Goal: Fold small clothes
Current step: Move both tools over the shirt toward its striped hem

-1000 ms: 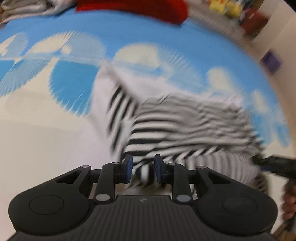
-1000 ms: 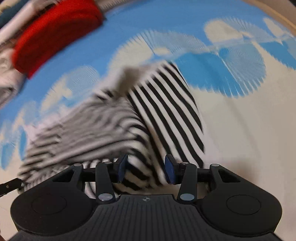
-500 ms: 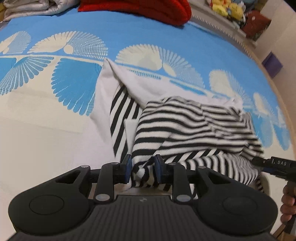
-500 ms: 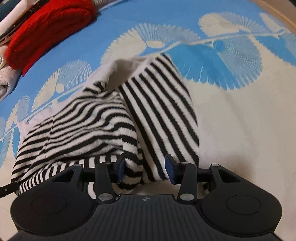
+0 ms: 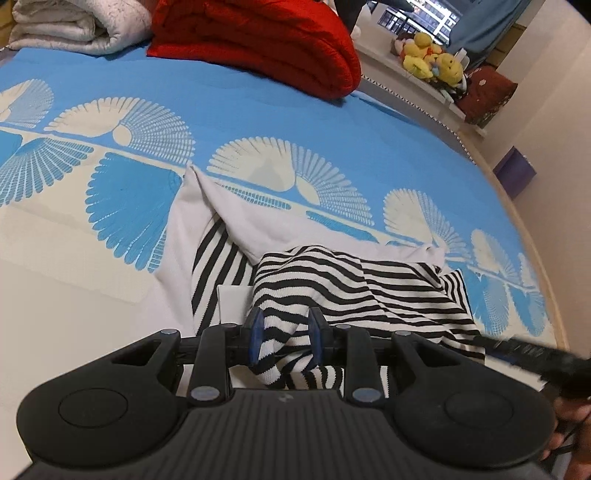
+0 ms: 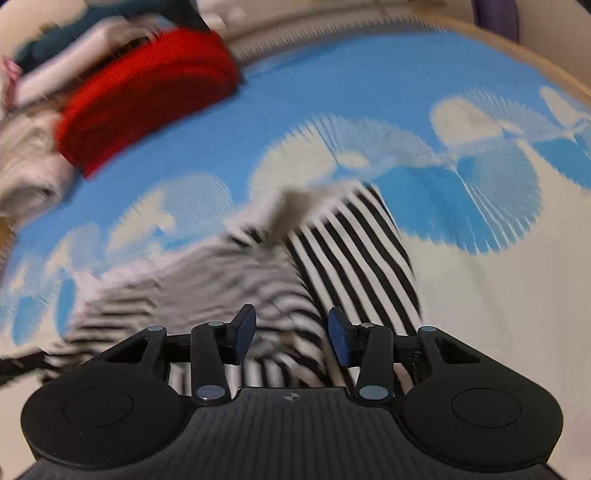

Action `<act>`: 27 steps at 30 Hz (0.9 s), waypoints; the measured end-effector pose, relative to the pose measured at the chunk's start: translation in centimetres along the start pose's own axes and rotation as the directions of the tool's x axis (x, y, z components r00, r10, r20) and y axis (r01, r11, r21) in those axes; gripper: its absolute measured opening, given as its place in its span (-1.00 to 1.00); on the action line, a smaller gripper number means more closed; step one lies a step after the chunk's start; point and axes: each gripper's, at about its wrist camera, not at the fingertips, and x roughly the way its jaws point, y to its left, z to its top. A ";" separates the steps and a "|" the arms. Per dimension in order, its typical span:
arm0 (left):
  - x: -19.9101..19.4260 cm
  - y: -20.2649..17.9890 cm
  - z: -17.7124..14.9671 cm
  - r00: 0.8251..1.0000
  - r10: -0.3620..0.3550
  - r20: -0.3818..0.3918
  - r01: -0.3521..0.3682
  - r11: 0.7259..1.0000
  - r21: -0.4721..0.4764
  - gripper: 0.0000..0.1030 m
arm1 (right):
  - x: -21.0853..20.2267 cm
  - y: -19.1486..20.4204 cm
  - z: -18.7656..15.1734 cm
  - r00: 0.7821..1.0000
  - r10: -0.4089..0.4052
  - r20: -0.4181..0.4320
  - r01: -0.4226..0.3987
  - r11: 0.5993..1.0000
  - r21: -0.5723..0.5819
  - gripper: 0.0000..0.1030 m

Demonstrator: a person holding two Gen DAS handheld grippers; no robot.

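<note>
A black-and-white striped garment (image 5: 369,291) with a white inner side lies partly folded on the blue and cream patterned bed cover (image 5: 258,110). My left gripper (image 5: 283,338) is shut on a bunched striped edge of it, near the front. The garment also shows, blurred, in the right wrist view (image 6: 354,251). My right gripper (image 6: 291,332) stands open just above the garment's near edge, and striped cloth shows between and below its blue pads (image 6: 338,334). The right tool's tip (image 5: 532,354) pokes in at the right of the left wrist view.
A folded red blanket (image 5: 258,40) and a rolled white quilt (image 5: 74,26) lie at the far side of the bed. Yellow plush toys (image 5: 428,59) sit on a ledge beyond. The bed's edge (image 5: 535,236) curves along the right.
The left gripper has lifted its striped edge and tilted up, so more of the far bed shows. The right gripper has opened wider and is moving, its view now blurred.
</note>
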 end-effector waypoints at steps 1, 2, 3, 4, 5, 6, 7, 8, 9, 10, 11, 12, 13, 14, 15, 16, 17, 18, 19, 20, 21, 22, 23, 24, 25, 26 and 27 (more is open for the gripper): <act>0.1 0.0 0.0 1.000 0.000 -0.004 0.000 1.000 0.004 -0.47 | 0.7 -0.2 -0.3 0.999 -0.034 -0.035 0.034 0.999 0.001 -0.19; 0.2 0.0 0.0 1.000 0.005 -0.011 -0.004 1.000 0.010 -0.51 | 1.3 -0.6 -0.6 0.996 -0.055 -0.067 0.055 0.998 0.008 -0.21; 0.4 0.0 -0.2 0.999 0.016 -0.028 -0.016 1.000 0.022 -0.64 | 1.9 -1.1 -0.9 0.992 -0.065 -0.104 0.068 0.997 0.024 -0.26; 0.9 -0.1 -0.3 0.998 0.041 -0.055 -0.039 0.998 0.040 -0.75 | 2.5 -1.3 -1.2 0.990 -0.065 -0.128 0.071 0.997 0.042 -0.30; 1.4 -0.1 -0.6 0.993 0.075 -0.090 -0.070 0.996 0.059 -0.80 | 2.9 -1.7 -1.4 0.987 -0.059 -0.149 0.069 0.996 0.061 -0.31; 2.2 0.1 -1.0 0.985 0.112 -0.133 -0.103 0.992 0.076 -0.84 | 3.2 -1.9 -1.5 0.985 -0.057 -0.160 0.069 0.995 0.070 -0.34; 2.7 0.3 -1.2 0.978 0.135 -0.161 -0.123 0.989 0.084 -0.84 | 3.2 -2.0 -1.5 0.984 -0.060 -0.165 0.073 0.995 0.070 -0.35; 3.1 0.5 -1.5 0.971 0.152 -0.186 -0.137 0.986 0.090 -0.84 | 3.3 -1.9 -1.5 0.984 -0.065 -0.164 0.077 0.995 0.063 -0.35; 3.3 0.7 -1.6 0.966 0.160 -0.203 -0.143 0.985 0.096 -0.84 | 3.2 -1.7 -1.5 0.984 -0.069 -0.164 0.079 0.995 0.057 -0.35; 3.4 0.8 -1.7 0.963 0.163 -0.215 -0.144 0.984 0.102 -0.83 | 3.2 -1.5 -1.4 0.984 -0.073 -0.165 0.082 0.995 0.050 -0.35; 3.5 0.9 -1.7 0.960 0.165 -0.225 -0.144 0.984 0.108 -0.83 | 3.3 -1.4 -1.4 0.983 -0.075 -0.167 0.084 0.995 0.046 -0.35; 3.5 0.9 -1.7 0.959 0.169 -0.226 -0.146 0.983 0.112 -0.81 | 3.4 -1.4 -1.4 0.982 -0.077 -0.170 0.085 0.995 0.044 -0.35; 3.4 0.9 -1.7 0.960 0.172 -0.223 -0.150 0.982 0.115 -0.79 | 3.3 -1.3 -1.4 0.982 -0.080 -0.168 0.088 0.995 0.042 -0.33; 3.2 0.9 -1.5 0.961 0.174 -0.215 -0.151 0.982 0.117 -0.78 | 3.2 -1.2 -1.1 0.984 -0.082 -0.161 0.089 0.995 0.040 -0.32; 2.7 0.8 -1.2 0.969 0.161 -0.188 -0.142 0.984 0.110 -0.74 | 2.8 -1.2 -0.9 0.986 -0.078 -0.147 0.085 0.995 0.044 -0.31; 2.1 0.4 -1.0 0.978 0.140 -0.153 -0.125 0.987 0.104 -0.59 | 2.2 -1.0 -0.6 0.991 -0.067 -0.119 0.073 0.996 0.050 -0.30; 1.4 0.1 -0.7 0.988 0.109 -0.110 -0.098 0.990 0.102 -0.49 | 1.4 -0.8 -0.3 0.995 -0.055 -0.081 0.059 0.997 0.046 -0.30; 0.6 -0.3 -0.5 0.995 0.080 -0.067 -0.073 0.992 0.106 -0.33 | 0.7 -0.5 -0.1 0.998 -0.047 -0.042 0.048 0.998 0.031 -0.27; 0.1 -0.6 -0.3 0.998 0.054 -0.032 -0.050 0.992 0.113 -0.30 | -0.3 0.0 0.2 0.999 -0.038 0.012 0.037 0.999 0.008 -0.22; -0.3 -0.9 -0.2 0.999 0.034 -0.012 -0.033 0.992 0.121 -0.30 | -0.9 0.3 0.3 0.998 -0.029 0.052 0.029 1.000 -0.010 -0.20; -0.4 -1.2 -0.2 1.000 0.022 -0.002 -0.021 0.992 0.126 -0.30 | -1.4 0.8 0.4 0.995 -0.014 0.094 0.018 0.999 -0.035 -0.18; -0.4 -1.4 -0.2 1.000 0.012 -0.002 -0.012 0.992 0.128 -0.31 | -1.6 1.0 0.5 0.994 -0.003 0.113 0.008 0.999 -0.050 -0.18; -0.3 -1.6 -0.3 1.000 0.004 -0.008 -0.003 0.991 0.131 -0.31 | -1.6 1.1 0.6 0.993 0.012 0.117 -0.006 0.998 -0.055 -0.18; 0.0 -1.7 -0.4 1.000 -0.002 -0.022 0.005 0.990 0.138 -0.31 | -1.4 1.1 0.6 0.994 0.038 0.103 -0.033 0.998 -0.050 -0.18; 0.5 -1.7 -0.6 0.999 0.006 -0.044 0.001 0.989 0.147 -0.33 | -1.1 1.0 0.5 0.995 0.057 0.078 -0.054 0.998 -0.044 -0.18; 1.1 -1.7 -0.8 0.996 0.036 -0.080 -0.023 0.987 0.160 -0.35 | -0.1 0.9 0.4 0.998 0.066 0.024 -0.065 0.997 -0.039 -0.18; 2.0 -1.5 -1.3 0.990 0.077 -0.122 -0.056 0.983 0.173 -0.39 | 0.7 0.9 0.1 0.998 0.051 -0.028 -0.053 0.998 -0.043 -0.18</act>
